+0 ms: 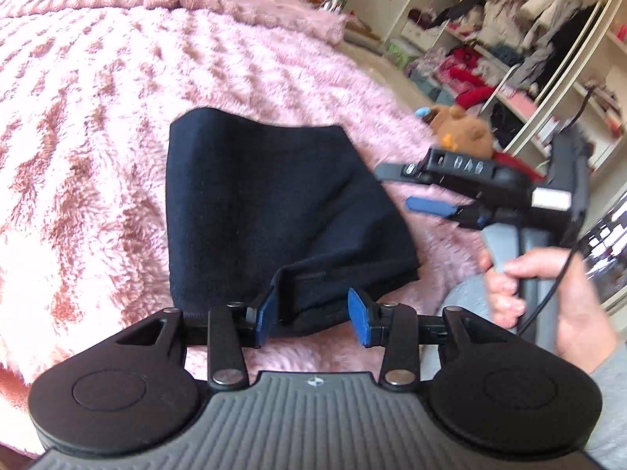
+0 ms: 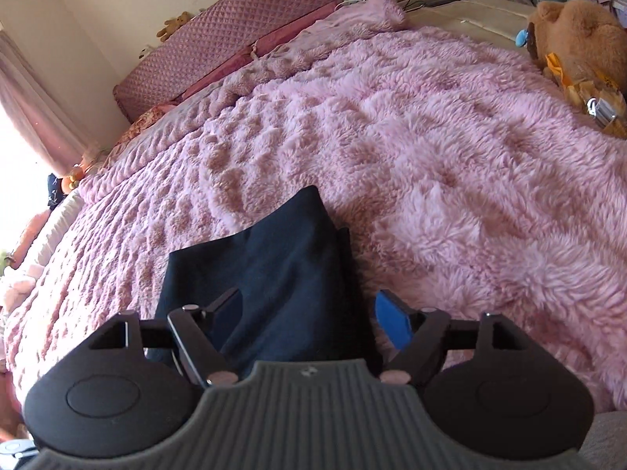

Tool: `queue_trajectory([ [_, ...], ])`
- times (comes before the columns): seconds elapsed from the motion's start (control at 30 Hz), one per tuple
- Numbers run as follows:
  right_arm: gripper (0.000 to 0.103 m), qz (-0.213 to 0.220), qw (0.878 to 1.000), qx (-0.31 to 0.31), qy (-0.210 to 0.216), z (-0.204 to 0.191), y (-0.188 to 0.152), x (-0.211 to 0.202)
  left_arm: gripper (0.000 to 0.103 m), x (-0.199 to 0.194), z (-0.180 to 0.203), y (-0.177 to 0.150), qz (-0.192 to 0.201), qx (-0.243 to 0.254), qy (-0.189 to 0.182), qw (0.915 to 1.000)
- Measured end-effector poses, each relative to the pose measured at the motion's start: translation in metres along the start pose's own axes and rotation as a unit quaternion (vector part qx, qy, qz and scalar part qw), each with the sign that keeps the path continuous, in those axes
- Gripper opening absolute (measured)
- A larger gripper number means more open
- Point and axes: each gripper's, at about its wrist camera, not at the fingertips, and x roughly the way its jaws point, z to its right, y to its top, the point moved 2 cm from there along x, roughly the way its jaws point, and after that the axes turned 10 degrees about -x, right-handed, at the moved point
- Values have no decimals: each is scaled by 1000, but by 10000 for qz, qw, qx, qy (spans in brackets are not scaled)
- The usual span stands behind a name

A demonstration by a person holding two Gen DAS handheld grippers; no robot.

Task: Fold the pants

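Left wrist view: dark navy pants (image 1: 270, 211) lie folded into a compact bundle on a fluffy pink blanket (image 1: 98, 117), near its front edge.
Left gripper (image 1: 311, 315): jaws spread apart; blue pads (image 1: 263, 319) sit at the near hem of the pants, cloth edge between them but not pinched.
Pants, near edge: layered hems visible, one layer slightly lifted w/ a fold crease just ahead of the L fingers.
Right gripper (image 1: 415, 192): seen side-on in left view, to the right of the pants and above the blanket; blurred. Held by right hand (image 1: 548, 297) on the grey handle.
Right wrist view: right gripper (image 2: 313, 317) jaws spread wide; one blue pad (image 2: 394, 323) shows over the blanket at right, the other finger (image 2: 221, 307) is dark, over the cloth. Pants (image 2: 270, 286) lie between and below the fingers, not clamped.
Bed: blanket (image 2: 431, 149) covers most of it; pink quilted headboard (image 2: 235, 27) at far end.
Bkgd: brown plush toy (image 2: 580, 35) at the right edge of the bed; open wardrobe shelves w/ clothes (image 1: 509, 39) beyond.
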Motion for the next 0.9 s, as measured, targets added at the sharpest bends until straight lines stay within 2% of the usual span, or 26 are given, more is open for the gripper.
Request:
queue_trajectory([
  [0.07,78,-275,9989,115,370,8,1,3,61,-18,-21,14,142,-387,-580,9975],
  [0.13,79,-586,9965,240,547,20,2,10,62,-18,-51,31,168,-852,-786,9931],
  [0.23,79,-1268,9858,554,950,43,6,36,62,12,-101,54,-80,-1534,-493,9869],
  [0.3,80,-1497,9765,800,1328,56,9,53,60,40,-129,60,-404,-1883,-353,9806],
  [0.33,80,-1561,9697,926,1636,64,12,64,60,57,-143,61,-583,-2116,-614,9737],
  [0.37,80,-1632,9624,1036,1910,70,12,72,60,71,-153,62,-731,-2360,-1192,9616],
  [0.4,77,-1750,9489,1218,2325,78,13,83,68,86,-161,62,-909,-2568,-1773,9457],
  [0.43,73,-1826,9390,1350,2585,84,13,92,70,99,-166,63,-979,-2649,-1988,9385],
  [0.47,64,-1901,9310,1469,2748,90,12,100,66,110,-171,62,-1017,-2655,-1962,9384],
  [0.5,54,-1977,9240,1568,2874,95,9,107,55,123,-177,63,-1144,-2675,-1908,9375],
  [0.53,50,-2048,9167,1682,2990,98,6,113,52,137,-184,62,-1276,-2806,-1973,9306],
  [0.57,44,-2139,9088,1820,3087,101,3,121,49,147,-189,61,-1345,-3033,-2160,9183],
  [0.6,38,-2225,9057,1835,3107,101,2,126,44,157,-193,62,-1415,-3276,-2419,9023],
  [0.63,37,-2261,9063,1763,3106,97,1,129,42,162,-193,63,-1466,-3383,-2539,8942],
  [0.67,38,-2240,9084,1632,3132,92,2,131,38,165,-191,67,-1527,-3421,-2552,8914],
  [0.7,39,-2142,9124,1496,3152,85,2,129,32,165,-188,72,-1612,-3370,-2465,8942],
  [0.77,37,-1837,9281,1194,3009,67,5,121,27,154,-182,88,-1743,-3066,-2293,9072],
  [0.8,37,-1601,9356,1018,2979,51,7,116,27,141,-180,99,-1764,-2779,-2161,9192],
  [0.83,37,-1439,9369,870,3066,31,9,115,27,123,-179,110,-1694,-2416,-1964,9351],
  [0.87,37,-1381,9339,830,3191,9,10,117,27,103,-181,122,-1584,-2114,-1731,9488],
  [0.9,37,-1344,9299,842,3317,-16,11,122,29,82,-188,133,-1480,-1930,-1510,9582],
])
